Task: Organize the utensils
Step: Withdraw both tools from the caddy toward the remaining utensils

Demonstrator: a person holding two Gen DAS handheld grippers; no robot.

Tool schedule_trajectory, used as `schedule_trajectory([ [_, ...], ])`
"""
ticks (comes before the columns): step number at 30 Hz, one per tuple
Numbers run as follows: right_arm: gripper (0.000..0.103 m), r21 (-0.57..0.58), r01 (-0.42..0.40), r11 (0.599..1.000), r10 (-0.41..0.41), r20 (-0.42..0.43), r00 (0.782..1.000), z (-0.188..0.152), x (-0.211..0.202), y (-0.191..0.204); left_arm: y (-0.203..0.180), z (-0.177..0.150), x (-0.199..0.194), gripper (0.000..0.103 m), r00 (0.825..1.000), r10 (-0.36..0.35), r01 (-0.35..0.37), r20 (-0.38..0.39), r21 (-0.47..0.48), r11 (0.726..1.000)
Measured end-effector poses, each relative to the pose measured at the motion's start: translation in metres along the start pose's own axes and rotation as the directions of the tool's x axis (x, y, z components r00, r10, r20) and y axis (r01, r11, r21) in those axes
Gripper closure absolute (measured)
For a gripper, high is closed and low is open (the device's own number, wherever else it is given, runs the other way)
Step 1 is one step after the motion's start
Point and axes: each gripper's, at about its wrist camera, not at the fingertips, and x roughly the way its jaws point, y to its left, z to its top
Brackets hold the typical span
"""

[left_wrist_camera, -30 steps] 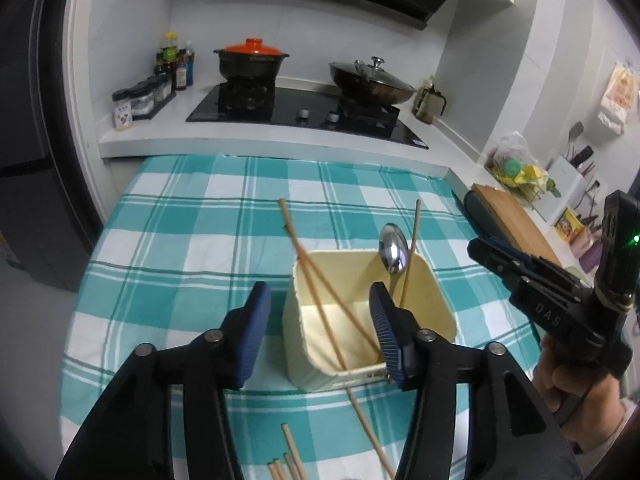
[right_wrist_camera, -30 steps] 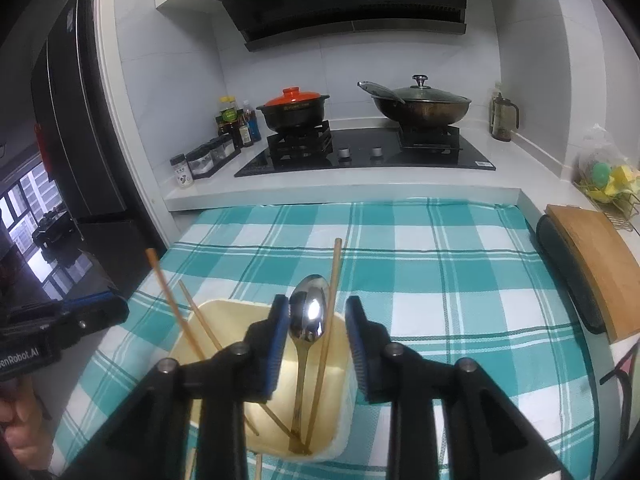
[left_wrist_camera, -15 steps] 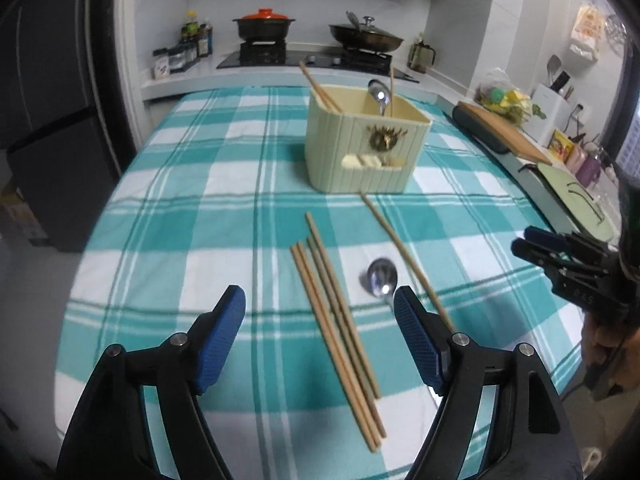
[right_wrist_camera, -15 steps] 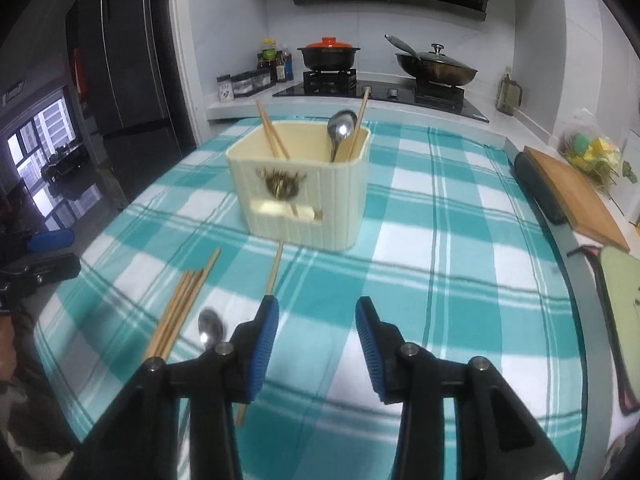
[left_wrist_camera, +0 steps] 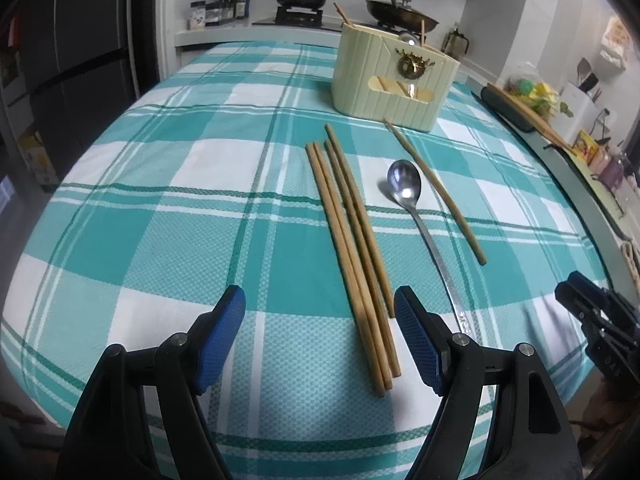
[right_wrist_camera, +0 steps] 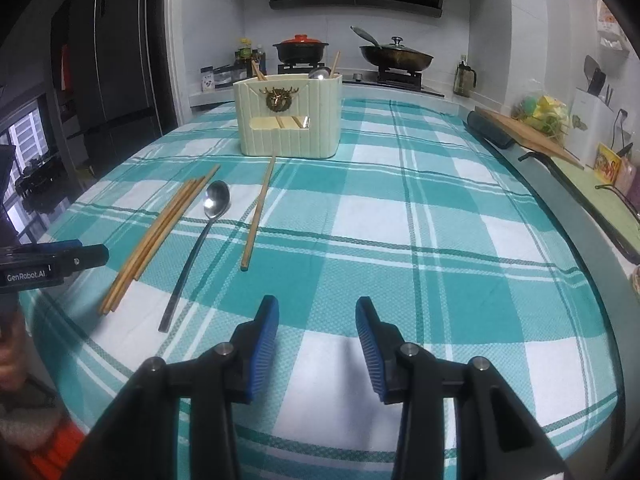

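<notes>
Kitchen walls and a stove are seen at the back, with a red-lidded pot (right_wrist_camera: 301, 49) and a pan (right_wrist_camera: 396, 56) on it. Up front, a bench is covered by a teal checked cloth (right_wrist_camera: 400, 240).

A cream holder (right_wrist_camera: 289, 118) is set on the cloth at the far side. Some chopsticks and a spoon are already stood inside it.

Four chopsticks (left_wrist_camera: 354, 248) are laid close together on the cloth, nearer than the holder. A spoon (left_wrist_camera: 416, 216) is laid just to the right of them, bowl end toward the holder. One more stick (left_wrist_camera: 436, 190) is laid apart on the far side of the spoon, with its far tip near the holder's foot.

The left gripper (left_wrist_camera: 320, 340) is held low over the near ends of the four chopsticks. Its fingers have just been opened wide, and nothing is gripped between them.

The right gripper (right_wrist_camera: 317, 344) is held over bare cloth, to the right of the spoon. Its fingers have just been opened a little, to a narrow gap, and nothing is held there either.
</notes>
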Motion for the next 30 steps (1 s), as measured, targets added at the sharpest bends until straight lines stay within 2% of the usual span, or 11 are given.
schedule_trajectory([
  [16,0.062,-0.027,-0.016,1.000,0.016,0.007,1.000,-0.006,0.001,0.015,0.004,0.024,0.046,0.025,0.994,0.083,-0.084,-0.075,-0.010,0.996],
  [30,0.062,-0.030,-0.018,0.999,0.018,-0.005,1.000,-0.006,0.003,0.015,0.006,0.023,0.047,0.017,0.992,0.105,-0.105,-0.064,-0.004,0.994],
])
